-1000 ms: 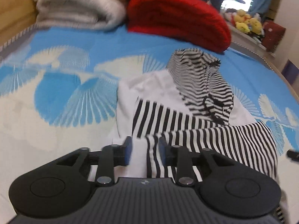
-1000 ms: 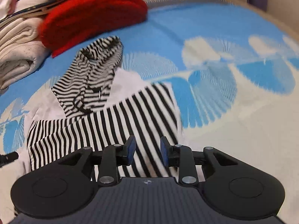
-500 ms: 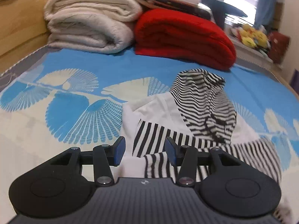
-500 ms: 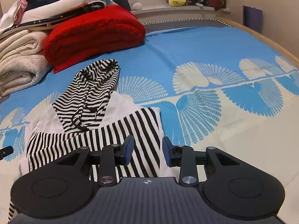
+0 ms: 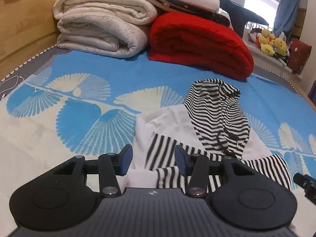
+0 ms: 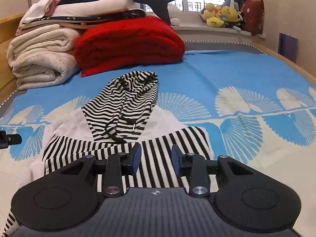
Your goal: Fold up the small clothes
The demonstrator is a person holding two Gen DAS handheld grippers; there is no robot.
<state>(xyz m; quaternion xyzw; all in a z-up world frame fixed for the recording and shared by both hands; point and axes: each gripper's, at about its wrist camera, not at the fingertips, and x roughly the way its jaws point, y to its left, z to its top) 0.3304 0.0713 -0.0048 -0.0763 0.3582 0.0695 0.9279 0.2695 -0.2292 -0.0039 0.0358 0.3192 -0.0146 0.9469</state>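
Lying low in the centre of both views is a small white hoodie (image 6: 122, 126) with black stripes, spread on a bed sheet (image 6: 227, 75) printed with blue and cream fans. Its striped hood (image 5: 215, 110) points toward the top of the frame, and both striped sleeves are crossed over the chest.

What could go wrong, as a judgement: the crossed sleeves are loose and lie unevenly, so a pull on one edge may drag them out of place and undo the fold. A pinch that catches only the top layer would lift the sleeve and leave the body behind. The hood drawstring could also snag.

The left gripper (image 5: 152, 159) fills the bottom of its view and tilts downward above the hoodie's left edge. Its jaws have just been opening and stand fairly wide, with nothing pinched between them. The right gripper (image 6: 156, 158) hovers above the striped sleeve at the bottom centre of its view, also tilted down, with its jaws moderately apart and empty.

Folded cream blankets (image 5: 102, 29) and a red blanket (image 5: 199, 43) sit across the top of the frame, well apart from the hoodie.
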